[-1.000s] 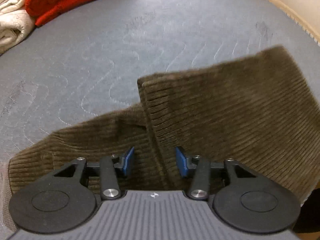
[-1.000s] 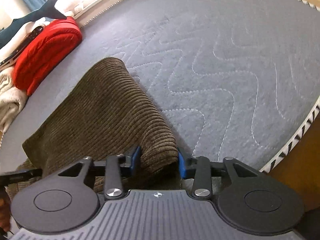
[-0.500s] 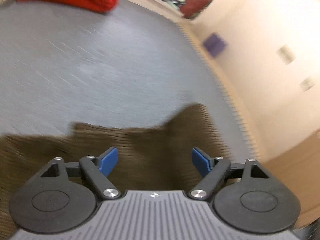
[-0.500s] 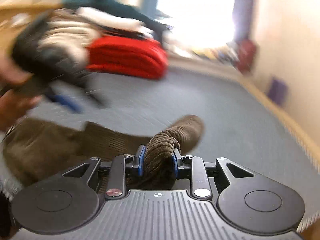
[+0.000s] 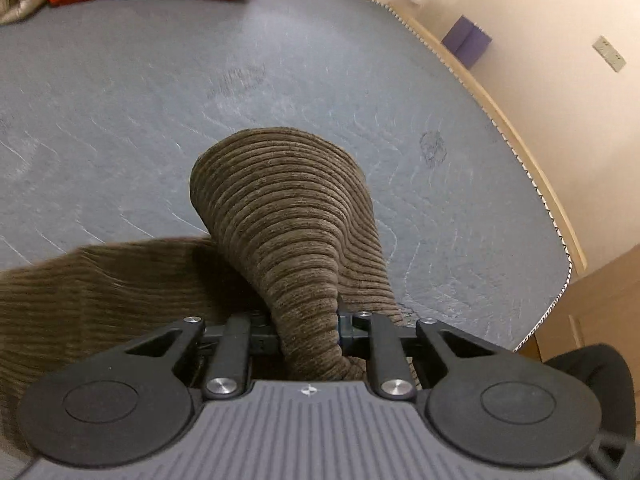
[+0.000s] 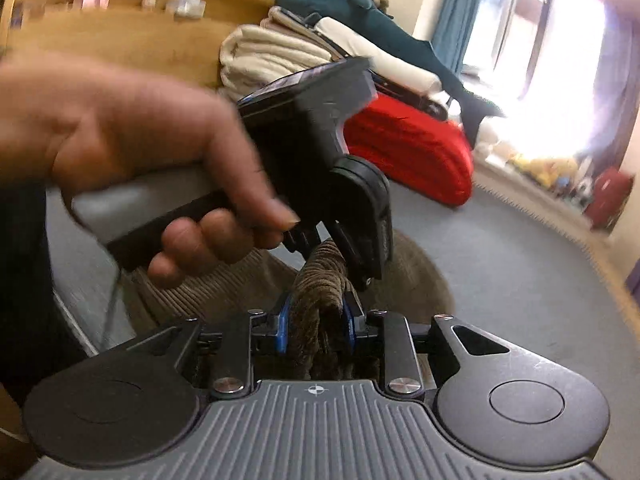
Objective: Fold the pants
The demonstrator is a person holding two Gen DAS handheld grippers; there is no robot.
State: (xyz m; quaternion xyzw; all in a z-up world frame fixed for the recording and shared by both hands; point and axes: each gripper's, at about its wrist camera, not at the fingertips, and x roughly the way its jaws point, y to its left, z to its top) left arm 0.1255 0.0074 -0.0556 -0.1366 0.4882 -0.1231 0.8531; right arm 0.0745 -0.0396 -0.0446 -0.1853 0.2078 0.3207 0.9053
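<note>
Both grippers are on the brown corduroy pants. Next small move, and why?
Probably carry the pinched cloth together over the part lying flat, then lower it. The left gripper, whose jaws have just closed, and the right gripper each clamp a bunched ridge of the pants, lifted off the grey mattress; the rest lies spread below.

Red blanket (image 6: 404, 152) beside cream towels (image 6: 264, 60) (folded) on grey mattress (image 5: 160, 92).

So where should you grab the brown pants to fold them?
By a bunched edge, coming from above. The brown pants are soft ribbed cloth that gathers into a ridge narrow enough to pinch. Both tongs, left and right, already clamp such ridges.
</note>
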